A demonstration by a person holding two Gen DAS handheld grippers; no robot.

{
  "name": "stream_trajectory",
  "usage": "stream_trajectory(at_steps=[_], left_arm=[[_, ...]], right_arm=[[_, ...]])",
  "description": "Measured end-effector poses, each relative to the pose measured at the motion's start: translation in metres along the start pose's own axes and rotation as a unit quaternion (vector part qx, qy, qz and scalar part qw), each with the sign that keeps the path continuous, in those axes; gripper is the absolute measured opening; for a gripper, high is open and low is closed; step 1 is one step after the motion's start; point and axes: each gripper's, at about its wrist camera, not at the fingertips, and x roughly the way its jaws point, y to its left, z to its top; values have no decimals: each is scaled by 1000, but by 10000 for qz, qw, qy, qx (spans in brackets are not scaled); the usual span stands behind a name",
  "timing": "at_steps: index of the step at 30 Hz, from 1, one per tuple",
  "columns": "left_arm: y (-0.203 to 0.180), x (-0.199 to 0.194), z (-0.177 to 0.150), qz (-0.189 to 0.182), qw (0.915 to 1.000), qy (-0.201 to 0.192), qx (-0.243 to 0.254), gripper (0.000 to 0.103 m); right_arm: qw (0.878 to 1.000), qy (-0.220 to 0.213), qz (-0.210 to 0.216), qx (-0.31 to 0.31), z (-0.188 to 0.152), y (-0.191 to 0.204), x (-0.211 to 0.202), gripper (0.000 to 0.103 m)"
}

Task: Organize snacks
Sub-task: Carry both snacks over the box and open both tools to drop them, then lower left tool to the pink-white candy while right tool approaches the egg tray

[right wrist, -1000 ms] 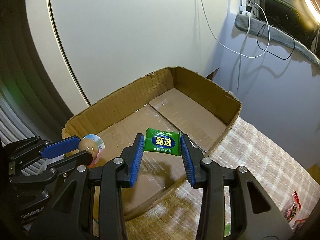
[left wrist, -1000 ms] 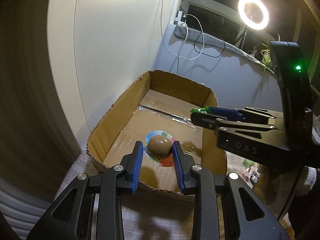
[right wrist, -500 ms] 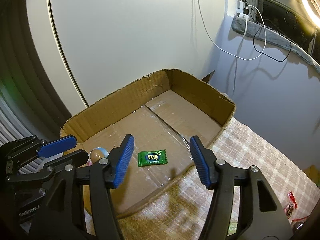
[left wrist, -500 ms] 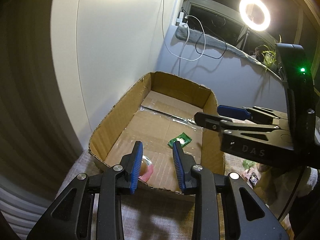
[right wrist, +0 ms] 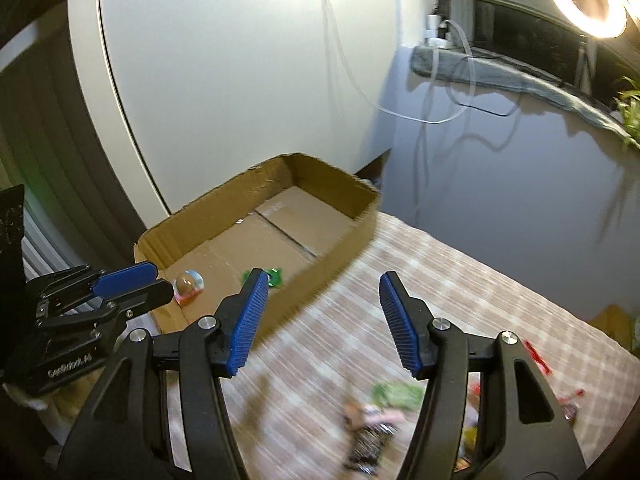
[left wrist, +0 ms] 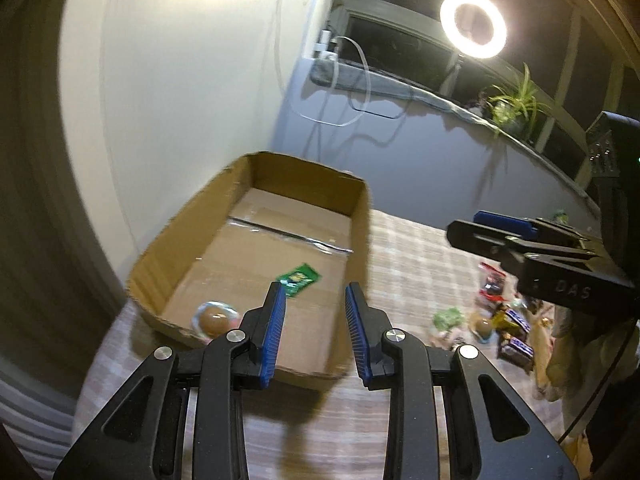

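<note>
An open cardboard box [left wrist: 356, 216] [right wrist: 360, 220] sits on a checked tablecloth. Inside lie a brown egg-shaped snack in a clear capsule [left wrist: 213, 319] [right wrist: 188, 282] and a green candy packet [left wrist: 300, 278] [right wrist: 274, 276]. My left gripper [left wrist: 314, 334] is open and empty, above the box's near edge. My right gripper [right wrist: 320, 322] is open wide and empty, over the cloth to the right of the box. A pile of loose snacks [left wrist: 504, 320] [right wrist: 380, 420] lies on the cloth right of the box.
A white wall and door stand behind the box. A grey ledge with cables [left wrist: 360, 84], a ring light [left wrist: 474, 26] and a plant [left wrist: 516, 104] are at the back right. The checked cloth [right wrist: 460, 276] spreads right of the box.
Both grippers let go: the egg snack and the green packet now lie in the box. Both grippers have pulled back and swung right, bringing the snack pile into view.
</note>
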Motion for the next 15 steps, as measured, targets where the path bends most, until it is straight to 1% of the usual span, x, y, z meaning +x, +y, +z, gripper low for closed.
stream_trajectory(at_steps=[4,6,8,15], left_arm=[[-19,2,-3,-187,9997,64,104,29],[-30,6,-6,-278,9993,128,203,32],[-41,10,-10,-364,9986,201,315,33],[-75,32,-22,-690,9943,519,633,33]], right_arm=[[9998,-41,-90,155,-14,-19,-25,61],[9997,-25,-149,216,-24,-28,-36,61],[9993,27,-228,298,-36,-38,-44,61],[9973,329,-377,545,-70,-74,-53,61]])
